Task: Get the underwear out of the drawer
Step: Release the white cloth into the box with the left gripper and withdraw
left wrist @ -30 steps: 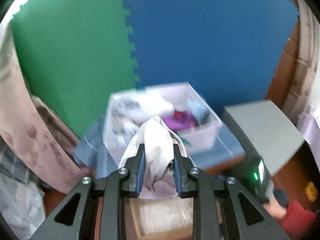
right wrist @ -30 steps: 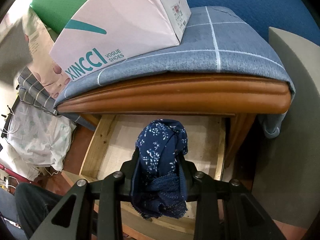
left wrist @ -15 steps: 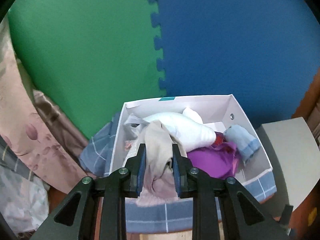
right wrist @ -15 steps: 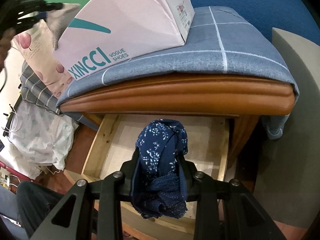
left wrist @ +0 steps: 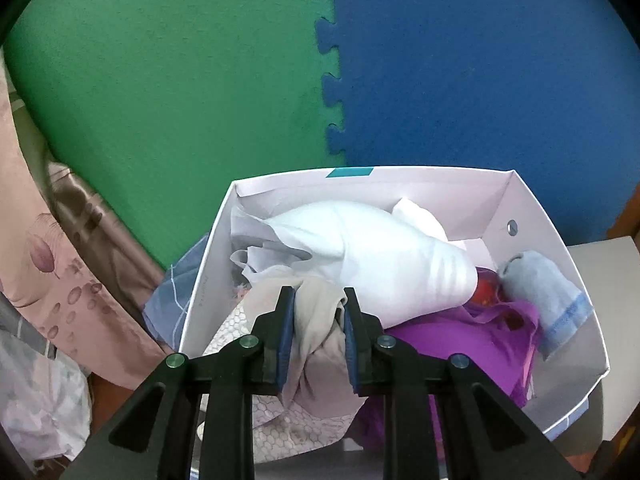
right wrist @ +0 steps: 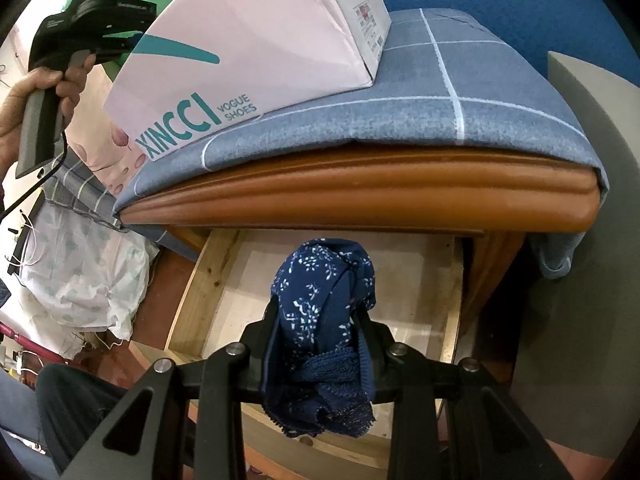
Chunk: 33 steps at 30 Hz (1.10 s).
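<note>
A: What does the underwear look like?

B: There are two pieces. The right tongs are clamped on a navy pair with a small white flower print and a dark lace edge that hangs bunched below the fingers. It is held over the open drawer, whose pale wooden floor shows on both sides of it.

A: And the other piece?

B: The left tongs are closed on a beige pair, soft and crumpled, with a honeycomb-patterned part drooping to the left below. It hangs at the near edge of the box, over the clothes inside.

A: What does the left camera show that the right cannot?

B: The inside of the box: a white garment across the middle, purple cloth at the front right, a pale blue sock against the right wall. Behind the box stand a green mat and a blue mat, joined by puzzle teeth.

A: And the right camera?

B: Only the outside of the box, pink-white with XINCCI lettering, standing on a blue checked cloth over the bench, with the drawer below. At the upper left the left hand grips its tool beside the box.
</note>
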Available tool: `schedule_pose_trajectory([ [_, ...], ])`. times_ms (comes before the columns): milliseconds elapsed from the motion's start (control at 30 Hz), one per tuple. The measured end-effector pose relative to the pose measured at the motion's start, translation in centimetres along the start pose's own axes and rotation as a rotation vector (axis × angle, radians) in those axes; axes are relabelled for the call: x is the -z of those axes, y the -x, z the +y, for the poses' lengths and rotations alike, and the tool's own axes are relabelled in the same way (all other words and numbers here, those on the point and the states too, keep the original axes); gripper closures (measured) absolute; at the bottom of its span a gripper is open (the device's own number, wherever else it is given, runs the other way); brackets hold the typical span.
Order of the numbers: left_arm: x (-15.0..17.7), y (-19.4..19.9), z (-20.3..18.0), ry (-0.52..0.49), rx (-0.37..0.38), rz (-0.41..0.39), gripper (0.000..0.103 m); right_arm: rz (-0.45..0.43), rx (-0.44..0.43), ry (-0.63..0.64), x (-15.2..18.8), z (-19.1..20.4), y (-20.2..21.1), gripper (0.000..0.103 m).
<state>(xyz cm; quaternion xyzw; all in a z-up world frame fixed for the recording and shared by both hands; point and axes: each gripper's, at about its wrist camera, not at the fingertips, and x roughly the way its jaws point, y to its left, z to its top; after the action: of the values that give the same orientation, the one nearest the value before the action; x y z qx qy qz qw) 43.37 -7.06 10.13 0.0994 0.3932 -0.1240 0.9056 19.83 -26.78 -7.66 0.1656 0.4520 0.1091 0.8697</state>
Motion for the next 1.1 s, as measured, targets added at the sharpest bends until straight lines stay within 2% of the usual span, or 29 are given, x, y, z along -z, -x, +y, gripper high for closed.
schedule_pose_trajectory([
  [67,0.2,0.1,-0.3,-0.018,-0.001,-0.008,0.074,0.002,0.009,0.006,0.0,0.0,0.0,0.071],
  [167,0.6,0.6,-0.9,-0.056,-0.018,-0.021,0.055,0.006,0.019,0.015,-0.1,0.4,-0.2,0.071],
  [333,1.2,2.5,-0.9,-0.047,0.002,-0.051,0.049,0.008,0.063,0.037,-0.1,1.0,-0.5,0.071],
  [400,1.4,3.6,-0.7,-0.046,0.005,-0.068,0.039,0.01,0.086,0.056,0.0,1.2,-0.6,0.071],
  [600,3.5,8.5,0.2,0.011,0.031,-0.122,0.024,0.014,0.152,0.12,0.5,2.3,-1.1,0.071],
  [667,4.9,10.6,0.6,0.029,0.034,-0.148,0.02,0.023,0.163,0.142,0.7,2.7,-1.3,0.071],
  [733,6.5,12.3,0.8,0.04,0.007,-0.162,0.016,0.034,0.187,0.158,0.9,3.1,-1.5,0.071],
  [800,8.1,13.6,1.0,0.044,-0.007,-0.177,0.009,0.046,0.187,0.147,1.2,3.1,-1.7,0.071],
  [967,13.8,15.3,1.8,0.081,-0.02,-0.161,0.004,0.062,0.224,0.134,1.8,3.8,-1.4,0.071],
  [1100,17.9,15.0,2.4,0.127,-0.041,-0.12,0.002,0.023,0.221,0.158,0.9,5.4,1.6,0.071],
])
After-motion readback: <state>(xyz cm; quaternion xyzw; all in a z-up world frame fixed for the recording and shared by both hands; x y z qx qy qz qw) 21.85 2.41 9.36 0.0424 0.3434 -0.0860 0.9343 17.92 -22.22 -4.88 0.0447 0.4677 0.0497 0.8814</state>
